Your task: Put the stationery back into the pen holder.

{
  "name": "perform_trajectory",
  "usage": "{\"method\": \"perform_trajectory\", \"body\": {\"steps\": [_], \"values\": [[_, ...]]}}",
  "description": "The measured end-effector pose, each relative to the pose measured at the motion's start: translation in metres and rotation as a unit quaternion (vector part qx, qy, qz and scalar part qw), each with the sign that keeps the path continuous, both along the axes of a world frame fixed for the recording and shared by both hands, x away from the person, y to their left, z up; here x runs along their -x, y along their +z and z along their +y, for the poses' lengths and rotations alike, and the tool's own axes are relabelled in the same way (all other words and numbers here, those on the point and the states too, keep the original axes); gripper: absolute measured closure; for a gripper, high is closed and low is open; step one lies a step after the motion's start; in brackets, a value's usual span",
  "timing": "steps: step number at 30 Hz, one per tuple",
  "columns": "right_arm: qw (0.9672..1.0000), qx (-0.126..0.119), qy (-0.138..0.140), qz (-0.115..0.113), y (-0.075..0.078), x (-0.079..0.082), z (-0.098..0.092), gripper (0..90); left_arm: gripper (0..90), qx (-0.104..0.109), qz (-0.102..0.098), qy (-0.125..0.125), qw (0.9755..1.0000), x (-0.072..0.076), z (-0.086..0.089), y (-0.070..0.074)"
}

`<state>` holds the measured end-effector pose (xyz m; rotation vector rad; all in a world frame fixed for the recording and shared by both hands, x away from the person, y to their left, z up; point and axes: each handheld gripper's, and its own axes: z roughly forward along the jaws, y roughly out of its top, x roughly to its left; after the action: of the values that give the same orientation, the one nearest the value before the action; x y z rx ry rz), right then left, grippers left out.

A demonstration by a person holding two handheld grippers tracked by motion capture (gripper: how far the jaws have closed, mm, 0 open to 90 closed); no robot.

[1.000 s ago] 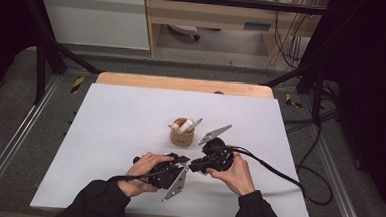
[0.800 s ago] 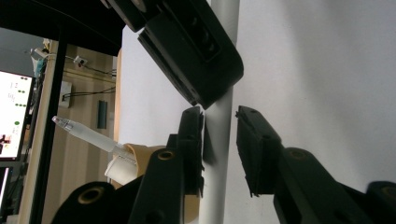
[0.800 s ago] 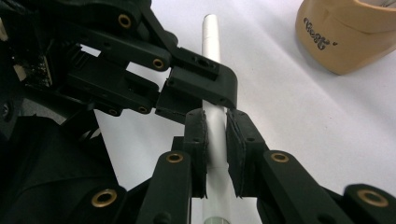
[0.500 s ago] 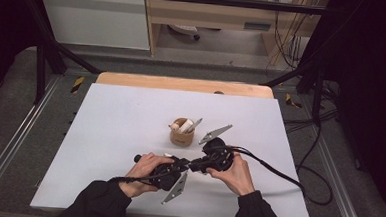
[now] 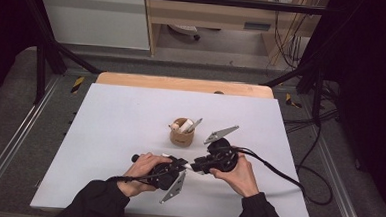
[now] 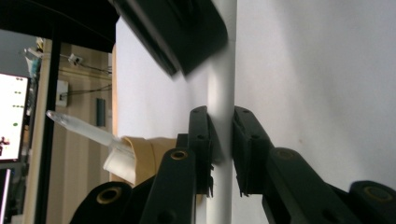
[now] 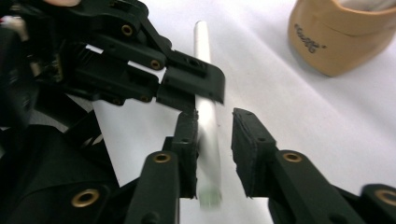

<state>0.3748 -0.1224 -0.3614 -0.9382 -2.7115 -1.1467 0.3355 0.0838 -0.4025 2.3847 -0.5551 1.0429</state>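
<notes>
White table (image 5: 129,135), flat and matt, with a bare wooden strip (image 5: 182,84) along the far edge. At centre, a small round tan cup (image 5: 181,134) of smooth plastic or wood, holding a clear pointed tube (image 6: 79,126) and white rolls; dark printed lettering on its side in the right gripper view (image 7: 310,36), too blurred to read. Just near of the cup, a slim white tube (image 5: 192,167), smooth and cylindrical, spanning both black tools. Left gripper (image 6: 221,135) pinching the white tube, pads pressed on it. Right gripper (image 7: 215,140) just been opening: jaws spread, tube between them, against the left pad, apart from the right.
</notes>
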Motion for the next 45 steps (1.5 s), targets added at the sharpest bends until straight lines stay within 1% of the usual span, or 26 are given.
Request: {"method": "perform_trajectory", "body": {"steps": [1,3,8,11,12,14,15,16,17,20,22,24,25,28,29,30,31,32,34,35,36,38,39,42,44,45], "values": [[1.0,-0.006,-0.004,0.0,0.001,0.0,-0.004,66.3,77.8,0.006,0.006,0.006,1.0,-0.001,0.002,-0.001],[0.9999,-0.013,-0.011,-0.003,0.002,0.001,-0.011,61.1,77.9,0.004,0.011,0.013,0.9998,-0.002,0.005,-0.002],[0.9983,-0.028,-0.038,-0.035,-0.001,0.004,-0.029,43.1,77.8,0.027,0.037,0.043,0.9981,-0.006,0.015,0.0],[0.9962,-0.03,-0.06,-0.054,-0.007,0.006,-0.039,30.7,77.8,0.047,0.056,0.066,0.9951,-0.009,0.022,0.003],[0.9952,-0.031,-0.066,-0.065,-0.01,0.006,-0.043,26.9,77.8,0.053,0.062,0.074,0.9939,-0.009,0.025,0.004],[0.9932,-0.033,-0.081,-0.078,-0.016,0.006,-0.05,20.3,77.8,0.072,0.078,0.09,0.9902,-0.011,0.03,0.007],[0.9926,-0.029,-0.086,-0.08,-0.02,0.006,-0.053,18.0,77.8,0.083,0.086,0.102,0.9876,-0.013,0.033,0.008],[0.9916,-0.025,-0.095,-0.084,-0.024,0.005,-0.057,14.8,77.8,0.091,0.093,0.107,0.9857,-0.013,0.034,0.009],[0.991,-0.024,-0.1,-0.085,-0.027,0.005,-0.059,13.0,77.8,0.102,0.1,0.115,0.983,-0.014,0.037,0.01],[0.9901,-0.015,-0.109,-0.087,-0.037,0.004,-0.067,7.5,77.8,0.128,0.117,0.131,0.9762,-0.018,0.042,0.012],[0.9901,-0.007,-0.113,-0.082,-0.043,0.003,-0.071,6.9,77.8,0.145,0.129,0.144,0.9704,-0.02,0.044,0.015],[0.9893,-0.002,-0.121,-0.081,-0.047,0.002,-0.074,5.8,77.8,0.156,0.134,0.15,0.967,-0.022,0.046,0.018],[0.9886,-0.002,-0.123,-0.087,-0.049,0.002,-0.076,4.9,77.8,0.164,0.139,0.154,0.9645,-0.023,0.047,0.02],[0.9878,-0.009,-0.133,-0.081,-0.055,0.002,-0.082,2.5,77.8,0.184,0.155,0.166,0.9565,-0.025,0.051,0.024],[0.9875,-0.008,-0.133,-0.085,-0.057,0.002,-0.084,2.2,77.8,0.192,0.163,0.171,0.9525,-0.026,0.052,0.024],[0.9872,-0.009,-0.135,-0.084,-0.059,0.002,-0.086,2.0,77.8,0.198,0.168,0.174,0.9497,-0.027,0.053,0.025],[0.9871,-0.012,-0.137,-0.082,-0.06,0.003,-0.087,1.8,77.8,0.205,0.175,0.18,0.9461,-0.028,0.055,0.026],[0.9866,-0.011,-0.139,-0.084,-0.063,0.003,-0.09,1.3,77.8,0.214,0.181,0.186,0.9418,-0.03,0.056,0.027],[0.9868,-0.011,-0.139,-0.083,-0.067,0.003,-0.095,0.9,77.8,0.231,0.195,0.198,0.9324,-0.033,0.058,0.029],[0.9863,-0.012,-0.141,-0.084,-0.068,0.004,-0.096,0.8,77.8,0.24,0.198,0.205,0.928,-0.034,0.058,0.03],[0.9852,-0.016,-0.144,-0.092,-0.069,0.005,-0.098,0.9,77.8,0.246,0.2,0.209,0.9251,-0.035,0.059,0.031],[0.9857,-0.019,-0.14,-0.091,-0.072,0.005,-0.101,0.8,77.8,0.256,0.206,0.217,0.919,-0.037,0.06,0.033],[0.9854,-0.019,-0.141,-0.093,-0.073,0.005,-0.102,0.8,77.8,0.264,0.211,0.222,0.9147,-0.038,0.06,0.034],[0.985,-0.018,-0.143,-0.096,-0.075,0.006,-0.105,0.8,77.8,0.282,0.222,0.233,0.9038,-0.042,0.061,0.037],[0.9846,-0.02,-0.146,-0.094,-0.076,0.007,-0.107,0.8,77.8,0.292,0.227,0.238,0.8981,-0.044,0.061,0.039],[0.9846,-0.021,-0.147,-0.093,-0.077,0.007,-0.108,0.8,77.8,0.303,0.233,0.239,0.8927,-0.046,0.061,0.04]]}}
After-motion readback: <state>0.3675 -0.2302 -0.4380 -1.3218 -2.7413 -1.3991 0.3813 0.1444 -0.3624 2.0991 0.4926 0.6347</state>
